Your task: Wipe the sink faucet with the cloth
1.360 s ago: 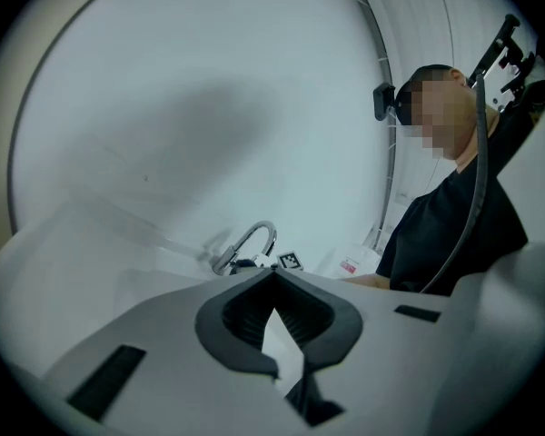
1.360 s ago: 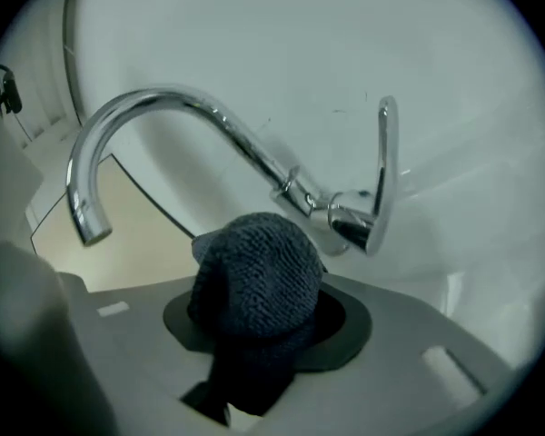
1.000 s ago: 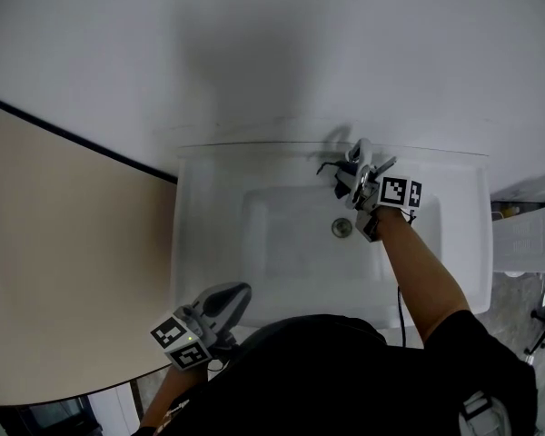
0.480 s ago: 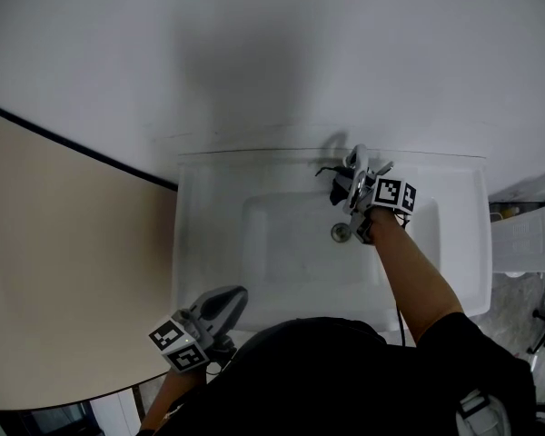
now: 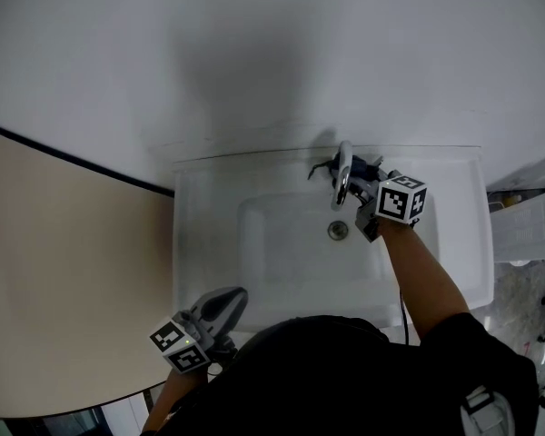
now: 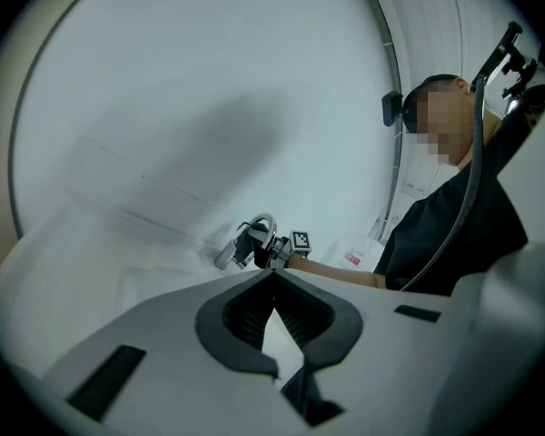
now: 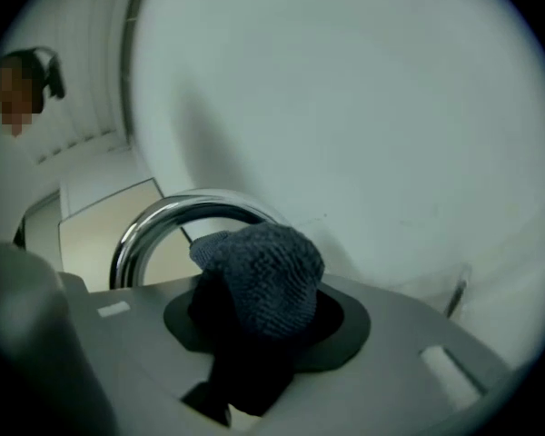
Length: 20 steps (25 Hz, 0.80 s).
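Observation:
A chrome faucet [image 5: 342, 173] with an arched spout stands at the back of the white sink [image 5: 209, 243]. My right gripper [image 5: 367, 187] is just right of the spout, shut on a dark blue-grey knitted cloth [image 7: 259, 275]. In the right gripper view the bunched cloth bulges out between the jaws, and the spout's arch [image 7: 150, 228] curves right behind it. I cannot tell whether cloth and spout touch. My left gripper [image 5: 227, 302] rests at the sink's front left corner, shut and empty. The faucet [image 6: 245, 242] and right gripper [image 6: 277, 249] show far off in the left gripper view.
A drain [image 5: 338, 230] sits in the basin below the spout. A beige wall panel [image 5: 64, 280] fills the left, a white wall [image 5: 254, 53] rises behind the sink. A white slatted bin [image 5: 527, 230] stands to the right.
My right gripper has risen with the cloth, from low by the spout's front to beside its upper arch, and has rolled. The left gripper has stayed put.

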Each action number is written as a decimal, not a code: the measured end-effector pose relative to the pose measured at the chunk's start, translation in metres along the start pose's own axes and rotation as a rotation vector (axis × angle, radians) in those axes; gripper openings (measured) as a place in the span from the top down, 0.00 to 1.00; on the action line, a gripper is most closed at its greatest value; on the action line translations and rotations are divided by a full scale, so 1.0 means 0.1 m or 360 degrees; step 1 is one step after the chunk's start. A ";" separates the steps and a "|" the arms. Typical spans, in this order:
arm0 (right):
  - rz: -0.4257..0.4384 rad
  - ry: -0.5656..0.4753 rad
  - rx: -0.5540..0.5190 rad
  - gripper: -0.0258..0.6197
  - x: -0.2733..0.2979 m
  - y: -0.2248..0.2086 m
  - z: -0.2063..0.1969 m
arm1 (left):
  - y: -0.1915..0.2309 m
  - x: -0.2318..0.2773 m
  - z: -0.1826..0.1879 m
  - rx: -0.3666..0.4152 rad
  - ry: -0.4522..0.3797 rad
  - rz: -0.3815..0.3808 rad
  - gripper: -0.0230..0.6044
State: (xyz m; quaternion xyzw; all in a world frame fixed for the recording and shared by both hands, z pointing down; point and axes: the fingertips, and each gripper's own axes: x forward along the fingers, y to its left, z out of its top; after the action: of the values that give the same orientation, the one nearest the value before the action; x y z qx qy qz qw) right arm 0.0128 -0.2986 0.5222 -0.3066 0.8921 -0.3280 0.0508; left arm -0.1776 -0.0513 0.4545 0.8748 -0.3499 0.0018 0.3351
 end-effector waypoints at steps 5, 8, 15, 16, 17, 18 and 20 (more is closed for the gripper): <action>0.0244 -0.0028 -0.0669 0.74 -0.09 0.44 0.18 | -0.08 0.08 0.03 0.0018 0.0020 0.0000 0.96; 0.0304 0.0128 -0.0926 0.74 -0.20 0.50 0.04 | -0.13 0.14 0.02 0.0036 0.0037 -0.0015 0.96; 0.0411 0.0757 -0.1275 0.74 -0.72 0.41 -0.57 | -0.10 0.21 -0.02 0.0018 0.0028 -0.0045 0.96; 0.0249 0.0815 -0.1298 0.74 -0.69 0.17 -0.53 | -0.07 0.21 -0.02 0.0012 0.0022 -0.0044 0.96; 0.0077 0.0879 -0.1342 0.74 -0.62 -0.07 -0.46 | -0.05 0.20 -0.02 0.0008 0.0018 -0.0043 0.96; -0.0070 0.0966 -0.1425 0.74 -0.54 -0.28 -0.40 | -0.03 0.20 -0.03 0.0006 0.0016 -0.0044 0.96; -0.0250 0.1220 -0.1666 0.74 -0.37 -0.60 -0.33 | -0.03 0.20 -0.05 0.0009 0.0009 -0.0048 0.96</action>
State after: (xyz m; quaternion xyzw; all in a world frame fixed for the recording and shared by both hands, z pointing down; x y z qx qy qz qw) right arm 0.0642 -0.2944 0.5807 -0.2164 0.8638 0.0611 -0.4510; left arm -0.1597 -0.0589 0.4613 0.8809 -0.3357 0.0004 0.3336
